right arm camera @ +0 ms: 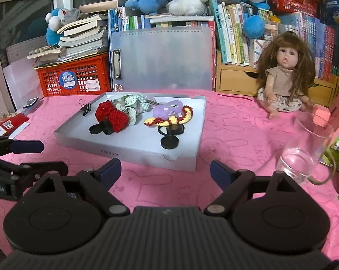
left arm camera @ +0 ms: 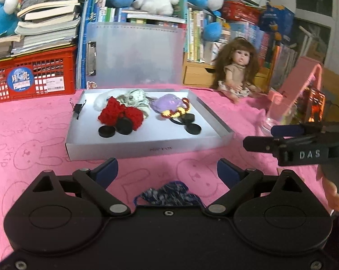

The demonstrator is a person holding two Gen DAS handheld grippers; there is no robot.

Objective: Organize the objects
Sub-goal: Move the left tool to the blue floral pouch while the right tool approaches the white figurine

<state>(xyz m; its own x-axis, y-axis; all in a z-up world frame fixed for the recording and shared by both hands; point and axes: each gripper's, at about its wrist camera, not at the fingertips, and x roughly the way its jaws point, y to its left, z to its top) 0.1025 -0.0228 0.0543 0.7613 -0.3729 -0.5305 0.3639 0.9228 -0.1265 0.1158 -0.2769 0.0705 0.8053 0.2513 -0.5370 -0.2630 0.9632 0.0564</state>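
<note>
Blue patterned fabric scrunchie (left arm camera: 167, 194) is lying loose on the pink desk (left arm camera: 34, 121), just before your left gripper (left arm camera: 167, 172), outside the shallow grey cardboard tray (left arm camera: 146, 149). Both jaws are standing released, your right gripper (right arm camera: 166, 168) too. Swinging right is risking toppling the clear glass mug (right arm camera: 304, 148).

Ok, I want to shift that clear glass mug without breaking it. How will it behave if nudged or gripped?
The glass mug looks rigid and probably fragile, with thin clear walls. Its smooth sides may slip between claw pads. It stands upright on soft pink cloth and is taller than its base, so a high push could tip it.
</note>
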